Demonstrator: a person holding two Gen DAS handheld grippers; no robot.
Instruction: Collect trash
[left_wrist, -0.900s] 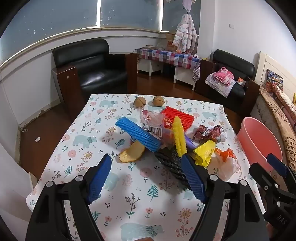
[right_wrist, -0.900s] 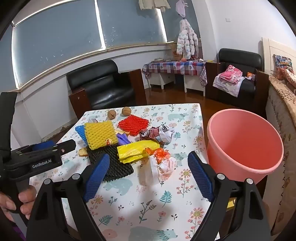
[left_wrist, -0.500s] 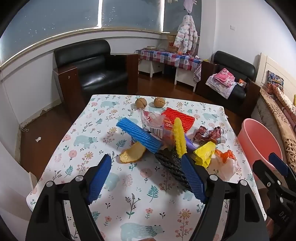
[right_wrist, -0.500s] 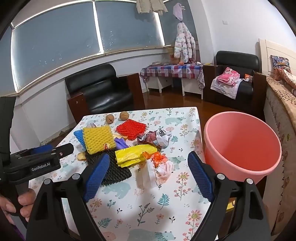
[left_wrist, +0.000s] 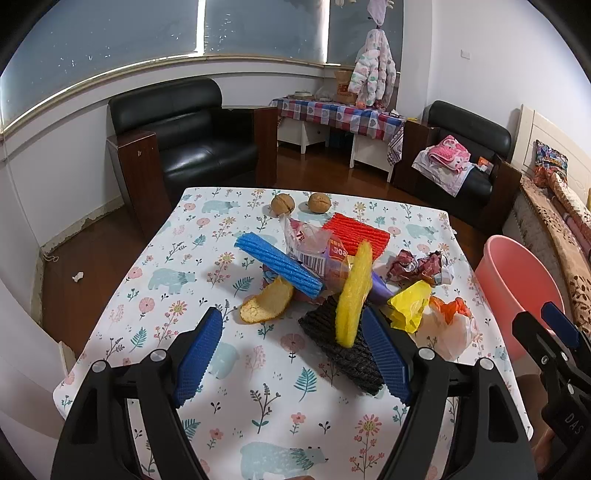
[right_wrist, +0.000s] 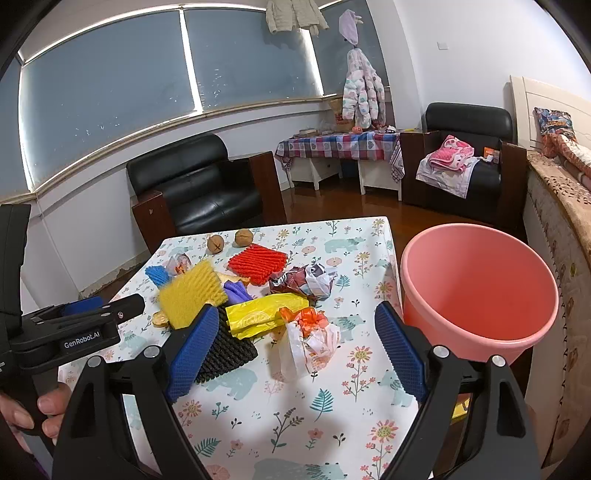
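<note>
- The trash sits heaped mid-table: yellow foam net (left_wrist: 354, 291) propped on a black foam net (left_wrist: 343, 350), blue foam net (left_wrist: 279, 264), red foam net (left_wrist: 356, 232), orange peel (left_wrist: 267, 304), yellow plastic bag (right_wrist: 266, 314), crumpled wrappers (right_wrist: 306, 277)
- All likely light, soft and crushable; pinch a free edge, the bags may slip
- Left gripper (left_wrist: 291, 354) and right gripper (right_wrist: 291, 350) both gape wide, holding nothing
- Only the right wrist view shows the pink bucket (right_wrist: 476, 291) whole, empty, beside the flowered table (right_wrist: 295, 424); the left shows the peel plainly
</note>
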